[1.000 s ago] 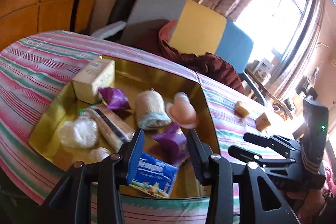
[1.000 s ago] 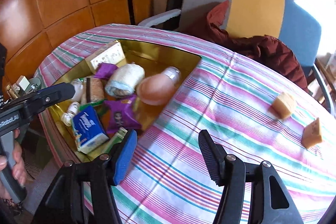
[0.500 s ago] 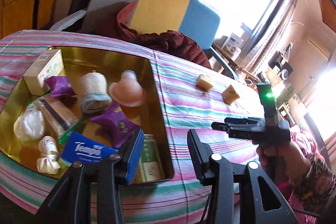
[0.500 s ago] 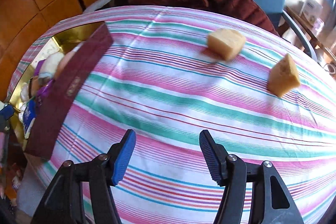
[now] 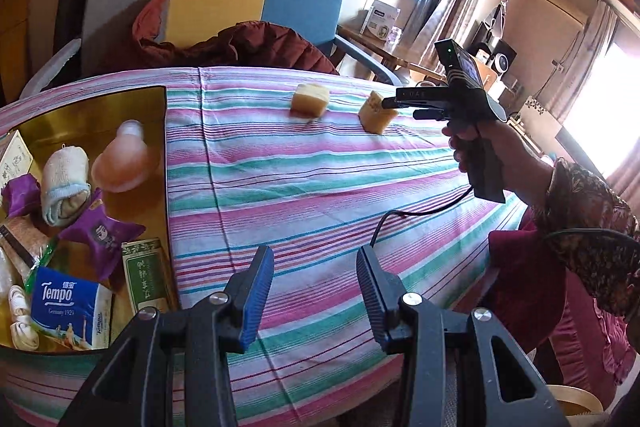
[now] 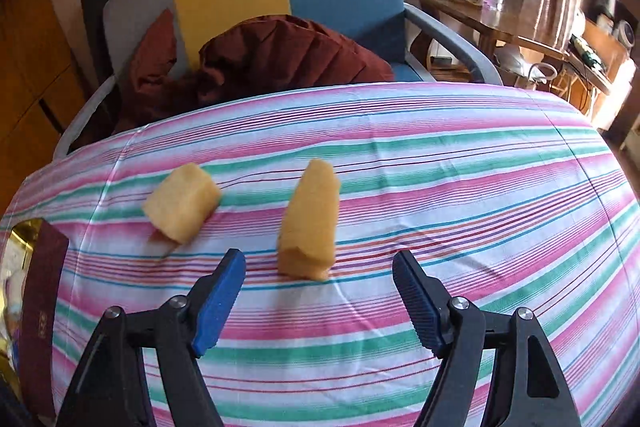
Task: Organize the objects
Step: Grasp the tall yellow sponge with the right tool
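We see two yellow sponge blocks on the striped tablecloth (image 6: 440, 187): the taller block (image 6: 309, 217) stands upright just ahead of our right gripper (image 6: 320, 297), whose jaws are opening with nothing between them, and the shorter block (image 6: 182, 203) lies to its left. Our left gripper (image 5: 316, 291) holds its jaws partly spread and empty, beside the gold tray (image 5: 100, 107) of small goods. The tray is cut off at the frame edge, and the right gripper's tips overlap the taller block in the left wrist view.

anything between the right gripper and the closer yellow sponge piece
Nothing visible. The right gripper is empty, its jaws opening, and only bare striped tablecloth lies between it and the sponge piece just ahead.
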A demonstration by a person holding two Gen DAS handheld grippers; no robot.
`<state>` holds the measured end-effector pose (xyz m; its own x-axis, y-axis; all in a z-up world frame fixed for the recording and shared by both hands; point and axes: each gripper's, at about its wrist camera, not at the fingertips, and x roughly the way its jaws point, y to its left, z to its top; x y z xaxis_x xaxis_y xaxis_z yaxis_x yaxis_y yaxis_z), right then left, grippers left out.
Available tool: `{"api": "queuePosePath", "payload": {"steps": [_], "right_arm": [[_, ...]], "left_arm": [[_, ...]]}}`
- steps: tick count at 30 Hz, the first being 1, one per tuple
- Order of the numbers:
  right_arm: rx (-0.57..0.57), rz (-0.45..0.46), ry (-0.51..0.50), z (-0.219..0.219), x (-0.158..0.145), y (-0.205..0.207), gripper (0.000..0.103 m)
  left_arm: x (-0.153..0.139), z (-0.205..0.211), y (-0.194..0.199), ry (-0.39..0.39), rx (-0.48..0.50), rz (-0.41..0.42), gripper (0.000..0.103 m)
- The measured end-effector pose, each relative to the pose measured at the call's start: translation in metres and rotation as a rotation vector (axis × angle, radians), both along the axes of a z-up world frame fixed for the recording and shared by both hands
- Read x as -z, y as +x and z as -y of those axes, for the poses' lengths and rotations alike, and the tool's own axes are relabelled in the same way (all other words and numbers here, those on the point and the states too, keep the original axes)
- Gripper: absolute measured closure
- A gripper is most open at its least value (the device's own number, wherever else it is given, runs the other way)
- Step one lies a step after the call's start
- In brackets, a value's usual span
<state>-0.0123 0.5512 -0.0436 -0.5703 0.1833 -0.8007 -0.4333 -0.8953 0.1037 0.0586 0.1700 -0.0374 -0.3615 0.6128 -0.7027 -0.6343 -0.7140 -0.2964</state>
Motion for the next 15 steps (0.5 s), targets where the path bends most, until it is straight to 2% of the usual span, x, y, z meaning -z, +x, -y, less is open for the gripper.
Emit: {"api": "queuePosePath", "payload": {"steps": [4,8,10,12,15], "right_arm": [[0.021,-0.031,-0.068,-0.019,0.008,-0.009,0.026],[-0.021,-0.063,-0.071,-0.016,0.011,-0.025,0.029],[-0.033,-0.051,-0.069,-0.016,0.016,-0.031,0.035],[-0.046,-0.019,-0.082,-0.018,0.026,-0.037,0.054],[-0.063,0.005,-0.135,-0.019,0.036,-0.039,0.067]], "left_arm": [[0.004,-0.010,-0.006,-0.010,-0.008,0.027,0.060],[0.006,-0.021,-0.012,-0.025,-0.009,0.040,0.060],[0.005,-0.027,-0.013,-0.032,0.001,0.041,0.060],[0.003,-0.036,-0.016,-0.039,0.010,0.034,0.060],[0.003,-0.050,-0.019,-0.042,0.027,0.032,0.060]]}}
